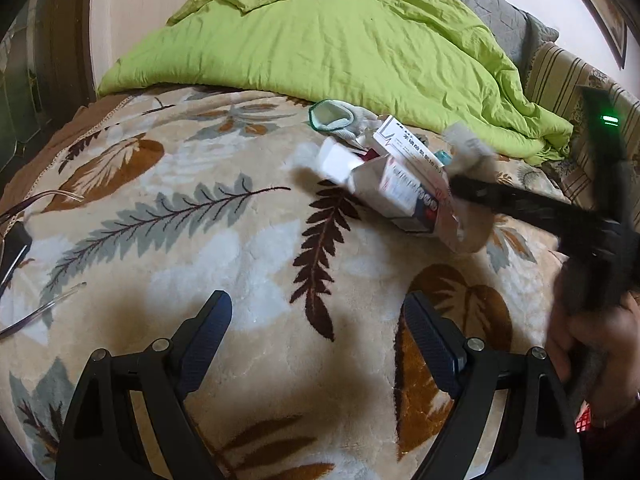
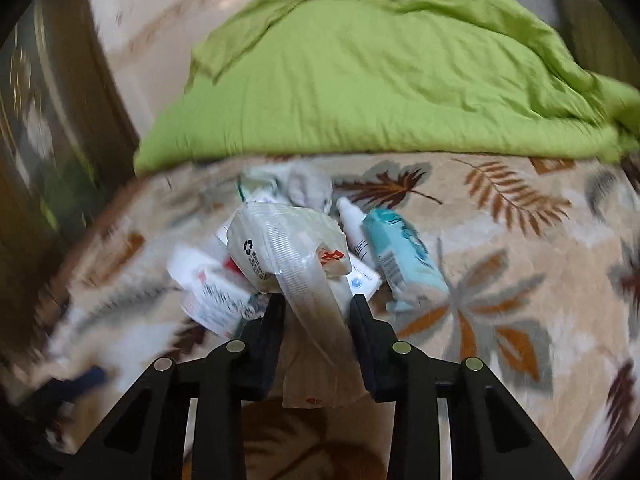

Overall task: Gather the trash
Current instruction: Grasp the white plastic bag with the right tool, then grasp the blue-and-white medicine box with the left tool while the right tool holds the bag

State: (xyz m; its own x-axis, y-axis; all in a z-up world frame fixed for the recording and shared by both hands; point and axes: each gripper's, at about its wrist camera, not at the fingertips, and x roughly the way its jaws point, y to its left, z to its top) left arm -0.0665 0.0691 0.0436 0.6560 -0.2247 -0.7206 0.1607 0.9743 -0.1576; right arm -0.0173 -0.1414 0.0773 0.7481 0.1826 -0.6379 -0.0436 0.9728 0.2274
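Observation:
A heap of trash lies on the leaf-patterned blanket (image 1: 180, 240): white medicine boxes (image 1: 404, 184) and a green-rimmed sock (image 1: 332, 116). In the right wrist view the heap shows a white box (image 2: 216, 292), a small white bottle (image 2: 354, 224) and a teal packet (image 2: 404, 256). My right gripper (image 2: 318, 306) is shut on a crumpled clear plastic bag (image 2: 288, 248) that hangs down between its fingers, at the heap's near edge. My left gripper (image 1: 320, 312) stands open over bare blanket, short of the heap, with nothing in it. The right tool's black frame (image 1: 560, 216) is blurred.
A green duvet (image 1: 340, 40) is piled behind the heap. Spectacles (image 1: 40, 200) and a dark flat object (image 1: 14, 244) lie at the left edge. A striped cushion (image 1: 560, 72) is at the far right. A hand (image 1: 592, 340) grips the right tool. A dark wooden cabinet (image 2: 60, 160) stands left.

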